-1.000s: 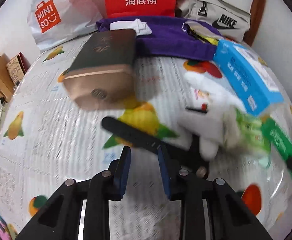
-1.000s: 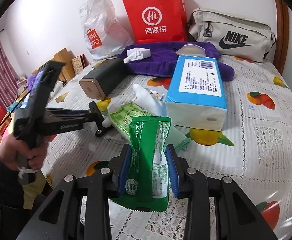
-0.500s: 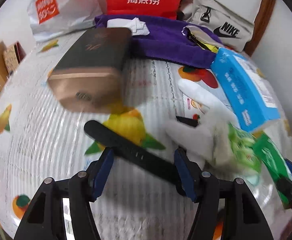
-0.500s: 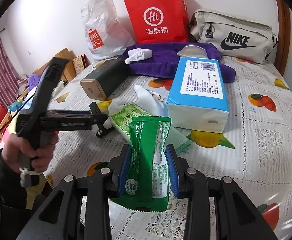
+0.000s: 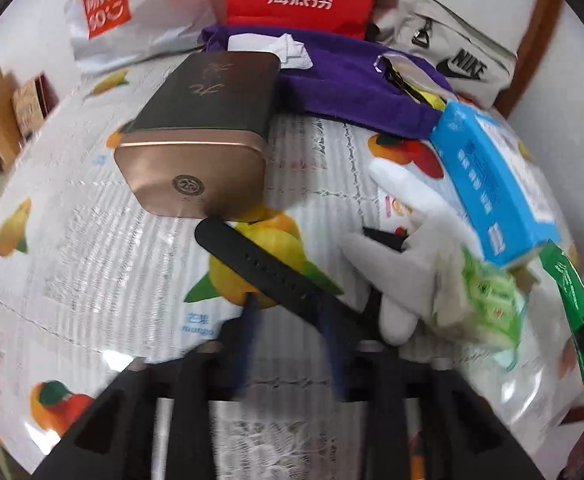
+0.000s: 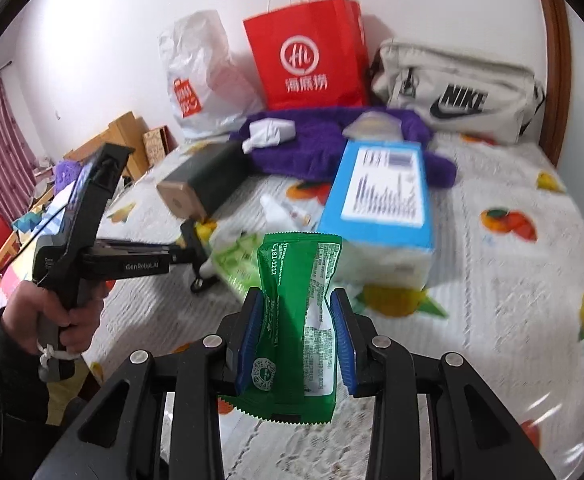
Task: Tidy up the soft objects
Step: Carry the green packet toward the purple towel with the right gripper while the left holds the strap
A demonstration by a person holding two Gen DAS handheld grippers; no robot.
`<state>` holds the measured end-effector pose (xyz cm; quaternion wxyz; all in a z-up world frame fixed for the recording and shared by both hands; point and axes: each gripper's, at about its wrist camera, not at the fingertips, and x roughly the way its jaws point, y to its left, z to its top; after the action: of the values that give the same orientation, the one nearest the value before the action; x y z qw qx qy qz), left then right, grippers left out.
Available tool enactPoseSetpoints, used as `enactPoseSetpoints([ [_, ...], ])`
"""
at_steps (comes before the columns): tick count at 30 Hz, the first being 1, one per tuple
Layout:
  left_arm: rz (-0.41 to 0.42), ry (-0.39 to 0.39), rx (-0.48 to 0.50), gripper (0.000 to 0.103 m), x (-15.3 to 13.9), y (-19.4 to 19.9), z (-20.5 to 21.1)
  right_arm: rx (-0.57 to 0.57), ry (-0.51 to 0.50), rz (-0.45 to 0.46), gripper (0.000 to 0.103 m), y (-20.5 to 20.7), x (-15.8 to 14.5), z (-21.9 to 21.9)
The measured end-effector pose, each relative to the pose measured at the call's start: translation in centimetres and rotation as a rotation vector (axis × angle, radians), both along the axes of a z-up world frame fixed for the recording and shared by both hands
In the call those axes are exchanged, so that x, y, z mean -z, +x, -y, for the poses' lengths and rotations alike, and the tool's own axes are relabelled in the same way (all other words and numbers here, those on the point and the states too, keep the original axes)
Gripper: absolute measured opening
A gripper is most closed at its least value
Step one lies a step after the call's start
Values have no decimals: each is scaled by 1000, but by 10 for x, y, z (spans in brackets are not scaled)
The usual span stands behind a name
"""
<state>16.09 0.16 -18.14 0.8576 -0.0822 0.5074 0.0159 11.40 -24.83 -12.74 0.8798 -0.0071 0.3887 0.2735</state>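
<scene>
A black strap (image 5: 259, 264) lies slantwise on the fruit-print bedspread (image 5: 91, 240). My left gripper (image 5: 289, 316) points down at it, blurred, and its jaws are closing with the strap's lower part between them; the pads do not press on it. A white plush piece (image 5: 404, 240) and a light green pack (image 5: 488, 300) lie just to the right. My right gripper (image 6: 298, 328) is shut on a dark green packet (image 6: 300, 300), which it holds upright above the bed. In the right wrist view a hand (image 6: 63, 320) holds the left gripper's handle.
A gold and dark box (image 5: 199, 152) lies beyond the strap, and a blue tissue pack (image 6: 380, 204) on the right. Purple plush fabric (image 6: 332, 148), a red paper bag (image 6: 308, 56), a white plastic bag (image 6: 199, 80) and a beige Nike bag (image 6: 456, 92) line the wall.
The left jaws went from narrow to wide, then came in a little, and now straddle the black strap. The right gripper kept still with the green packet.
</scene>
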Motion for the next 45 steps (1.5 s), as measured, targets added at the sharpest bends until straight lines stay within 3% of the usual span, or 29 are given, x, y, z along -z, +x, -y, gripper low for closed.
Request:
enactPoseSetpoints([
  [1, -2, -8, -6, 65, 1, 1, 1, -2, -3, 10, 34, 2, -4, 1],
  [5, -9, 93, -41, 71, 5, 7, 18, 10, -40, 70, 34, 14, -21, 5],
  [7, 3, 108, -54, 69, 6, 10, 20, 14, -57, 102, 34, 22, -28, 8],
  [8, 7, 114, -59, 57, 6, 11, 19, 13, -60, 111, 34, 26, -31, 9],
  [10, 27, 155, -74, 45, 4, 11, 17, 16, -61, 121, 34, 35, -35, 10],
  [14, 23, 143, -43, 38, 3, 9, 13, 14, -68, 139, 34, 54, -39, 7],
  [18, -9, 124, -56, 41, 1, 3, 8, -7, -65, 140, 34, 77, -42, 2],
  [22, -55, 105, -125, 65, 1, 3, -2, -22, -70, 140, 34, 101, -48, -4],
  [24, -57, 100, -146, 69, 3, 4, -5, -34, -71, 135, 34, 117, -51, -8],
  [27, -46, 149, -141, 69, 5, 8, 4, -44, -80, 139, 34, 135, -53, -16],
  [29, -19, 169, -112, 60, 5, 6, 7, -50, -85, 134, 34, 148, -54, -23],
  [35, -54, 152, -70, 59, 2, -3, -9, -97, -104, 133, 34, 167, -52, -41],
  [45, -138, 85, -225, 66, 0, -10, -7, -110, -144, 110, 35, 200, -41, -53],
])
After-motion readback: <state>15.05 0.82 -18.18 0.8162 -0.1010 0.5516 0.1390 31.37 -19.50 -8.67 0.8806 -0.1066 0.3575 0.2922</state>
